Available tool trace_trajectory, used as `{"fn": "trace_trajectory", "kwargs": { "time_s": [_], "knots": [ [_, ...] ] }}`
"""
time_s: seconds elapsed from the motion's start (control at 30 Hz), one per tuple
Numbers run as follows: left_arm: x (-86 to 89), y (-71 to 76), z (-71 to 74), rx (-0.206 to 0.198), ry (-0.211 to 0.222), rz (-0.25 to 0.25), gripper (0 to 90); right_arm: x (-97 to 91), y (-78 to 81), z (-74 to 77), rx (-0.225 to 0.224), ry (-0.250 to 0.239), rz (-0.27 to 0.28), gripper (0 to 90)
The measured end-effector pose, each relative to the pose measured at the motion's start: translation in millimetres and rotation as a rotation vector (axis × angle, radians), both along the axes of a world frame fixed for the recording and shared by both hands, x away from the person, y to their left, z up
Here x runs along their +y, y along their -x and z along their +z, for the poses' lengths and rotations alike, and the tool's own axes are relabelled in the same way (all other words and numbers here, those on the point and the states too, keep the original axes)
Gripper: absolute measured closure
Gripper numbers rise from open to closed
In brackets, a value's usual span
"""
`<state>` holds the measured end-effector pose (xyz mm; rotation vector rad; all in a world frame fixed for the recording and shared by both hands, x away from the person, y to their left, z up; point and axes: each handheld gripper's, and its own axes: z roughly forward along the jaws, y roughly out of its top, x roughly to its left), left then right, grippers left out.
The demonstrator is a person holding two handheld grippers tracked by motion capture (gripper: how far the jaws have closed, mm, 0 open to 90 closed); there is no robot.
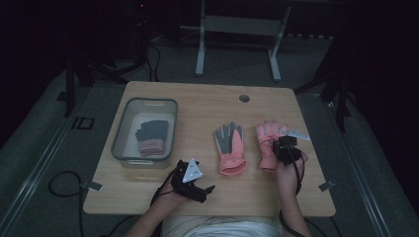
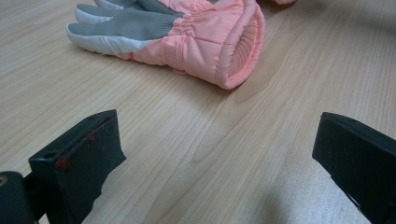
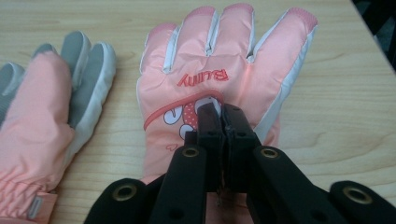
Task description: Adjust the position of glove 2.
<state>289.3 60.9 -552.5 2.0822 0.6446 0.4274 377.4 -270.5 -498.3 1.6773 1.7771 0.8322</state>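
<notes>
Right claw (image 3: 222, 112) clenched, tips on back of pink glove (image 3: 224, 60), no fabric visibly pinched; must open before gripping. Second glove (image 2: 196, 37) ahead of my released left claw (image 2: 215, 154). Bin (image 1: 120, 129) beyond it

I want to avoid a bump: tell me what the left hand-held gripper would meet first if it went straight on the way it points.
Probably the cuff of the pink glove with the grey palm. The left hand-held gripper, jaws open, looks across bare wooden table at it; depth is hard to judge.
</notes>
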Motion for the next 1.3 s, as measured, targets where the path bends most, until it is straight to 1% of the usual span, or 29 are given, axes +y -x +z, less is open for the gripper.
{"fn": "trace_trajectory", "kwargs": {
  "time_s": [0.07, 0.1, 0.13, 0.17, 0.2, 0.27, 0.37, 0.47, 0.5, 0.53, 0.6, 0.63, 0.67, 0.7, 0.77, 0.8, 0.83, 0.87, 0.9, 0.93, 0.97, 1.07, 1.1, 1.13, 1.2, 1.23, 1.27, 1.3],
  "knots": [
    [-0.1, 0.1, 0.0, 0.002, 0.006, -0.001, 1.0, 1.4, -2.2, -4.7, 0.014, -0.004, -0.002, 87.3],
    [-0.1, 0.1, 0.0, 0.002, 0.006, -0.001, 1.0, 1.4, -2.2, -4.7, 0.014, -0.004, -0.002, 87.3],
    [0.2, 0.3, 0.1, 0.0, 0.0, -0.005, 1.0, 1.3, -3.4, -7.2, 0.018, -0.009, -0.006, 87.2],
    [0.2, 0.5, 0.1, 0.0, 0.0, -0.007, 1.0, 0.3, -6.1, -14.1, 0.036, -0.005, -0.009, 86.9],
    [0.2, 0.5, 0.1, -0.001, -0.002, -0.009, 1.0, -0.5, -7.0, -17.4, 0.045, -0.008, -0.009, 86.9],
    [0.2, 0.5, 0.0, -0.001, -0.002, -0.01, 1.0, -2.6, -7.7, -21.6, 0.049, -0.017, -0.008, 86.4],
    [0.5, 0.2, 0.1, 0.001, 0.0, -0.009, 1.0, -4.0, -8.6, -19.2, 0.053, -0.014, 0.014, 83.4],
    [0.5, 0.1, 0.3, 0.004, 0.002, -0.006, 1.0, -8.4, -8.3, -11.4, 0.055, -0.011, 0.038, 80.2],
    [0.5, 0.2, 0.5, 0.004, 0.004, -0.006, 1.0, -10.4, -8.4, -8.0, 0.053, -0.016, 0.055, 78.9],
    [0.6, 0.3, 0.6, 0.005, 0.004, -0.007, 1.0, -12.5, -8.5, -4.1, 0.052, -0.011, 0.067, 76.4],
    [0.9, 0.3, 0.7, 0.005, 0.003, -0.008, 1.0, -18.7, -8.3, 4.2, 0.033, 0.001, 0.113, 71.9],
    [0.8, 0.3, 0.5, 0.006, 0.004, -0.007, 1.0, -22.3, -8.7, 8.4, 0.031, 0.007, 0.127, 70.3],
    [0.8, 0.2, 0.6, 0.005, 0.004, -0.007, 1.0, -26.4, -9.5, 12.3, 0.03, -0.004, 0.152, 69.4],
    [0.9, 0.2, 0.6, 0.006, 0.006, -0.006, 1.0, -30.8, -10.2, 16.2, 0.019, -0.016, 0.193, 66.6],
    [0.7, 0.2, 0.6, 0.007, 0.007, -0.004, 1.0, -38.6, -12.5, 22.3, 0.015, -0.019, 0.247, 64.5],
    [0.8, 0.2, 0.7, 0.007, 0.007, -0.004, 1.0, -42.5, -13.9, 24.6, 0.011, -0.037, 0.282, 60.3],
    [0.9, 0.1, 0.8, 0.007, 0.008, -0.004, 1.0, -45.5, -15.2, 26.5, 0.01, -0.052, 0.309, 59.3],
    [0.8, 0.0, 0.7, 0.009, 0.008, -0.002, 1.0, -47.5, -16.1, 28.0, 0.013, -0.047, 0.328, 59.2],
    [0.8, 0.0, 0.7, 0.009, 0.008, -0.002, 1.0, -47.5, -16.1, 28.0, 0.013, -0.047, 0.328, 59.2],
    [1.0, -0.2, 0.8, 0.008, 0.008, -0.003, 1.0, -48.3, -16.6, 29.1, 0.008, -0.033, 0.343, 58.6],
    [0.9, -0.1, 0.7, 0.01, 0.008, -0.003, 1.0, -48.6, -18.3, 29.4, 0.009, -0.016, 0.391, 55.1],
    [0.7, 0.0, 0.5, 0.01, 0.009, -0.006, 1.0, -45.8, -21.9, 25.8, 0.026, 0.011, 0.46, 52.9],
    [0.5, 0.1, 0.4, 0.01, 0.007, -0.006, 1.0, -45.0, -22.8, 23.9, 0.027, 0.015, 0.471, 52.9],
    [0.6, 0.1, 0.5, 0.01, 0.003, -0.008, 1.0, -44.2, -23.7, 21.9, 0.026, 0.024, 0.474, 52.9],
    [0.5, 0.1, 0.3, 0.01, 0.003, -0.009, 1.0, -43.2, -25.6, 17.7, 0.038, 0.037, 0.479, 52.6],
    [0.6, 0.0, 0.3, 0.01, 0.001, -0.01, 1.0, -43.0, -26.6, 15.0, 0.039, 0.037, 0.476, 52.4],
    [0.5, 0.0, 0.2, 0.01, 0.003, -0.009, 1.0, -42.5, -27.5, 11.8, 0.043, 0.032, 0.482, 50.5],
    [0.6, -0.2, 0.2, 0.011, 0.002, -0.009, 1.0, -41.4, -27.8, 8.2, 0.038, 0.042, 0.493, 49.2]
  ]
}}
